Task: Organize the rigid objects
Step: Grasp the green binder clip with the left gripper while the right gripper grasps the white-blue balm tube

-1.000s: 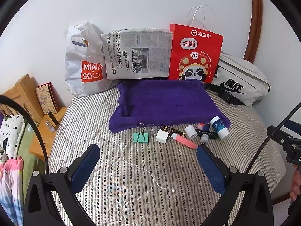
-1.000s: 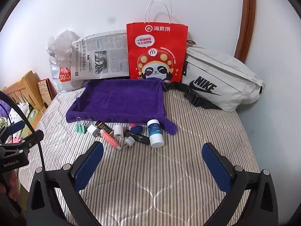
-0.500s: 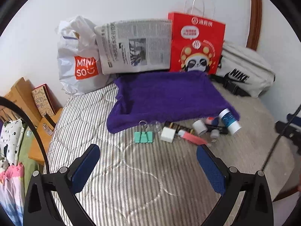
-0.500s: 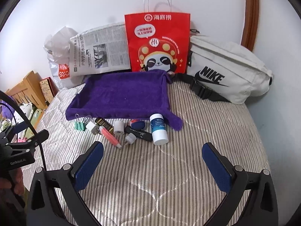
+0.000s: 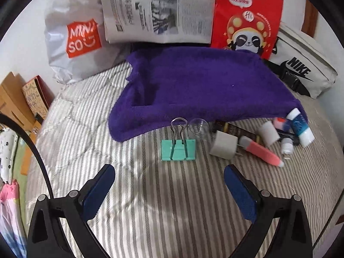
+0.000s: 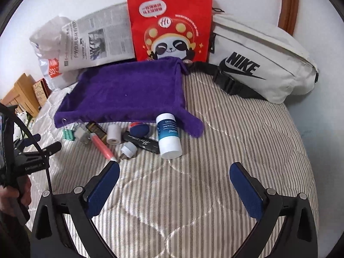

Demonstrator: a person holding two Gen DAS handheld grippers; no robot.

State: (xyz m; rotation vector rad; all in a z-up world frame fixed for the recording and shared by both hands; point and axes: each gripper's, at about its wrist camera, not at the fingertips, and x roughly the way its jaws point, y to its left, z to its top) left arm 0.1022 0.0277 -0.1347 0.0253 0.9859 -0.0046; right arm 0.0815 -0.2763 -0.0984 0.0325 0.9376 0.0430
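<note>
Left wrist view: both grippers' jaws spread, green binder clip point(image 5: 178, 149) ahead, purple towel point(image 5: 200, 90) behind

The purple towel point(image 5: 204, 86) hides the far ends of the small things along its near edge. The red bag point(image 6: 169, 21) loses its handles at the top edge.

The striped quilted bedcover point(image 5: 172, 204) lies bare toward 12 o'clock until the mint-green metal binder clip point(image 5: 178, 149). At 1 o'clock, the grey square plug point(image 5: 223, 147) and pink tube point(image 5: 261, 152) crowd together, blocking passage.
</note>
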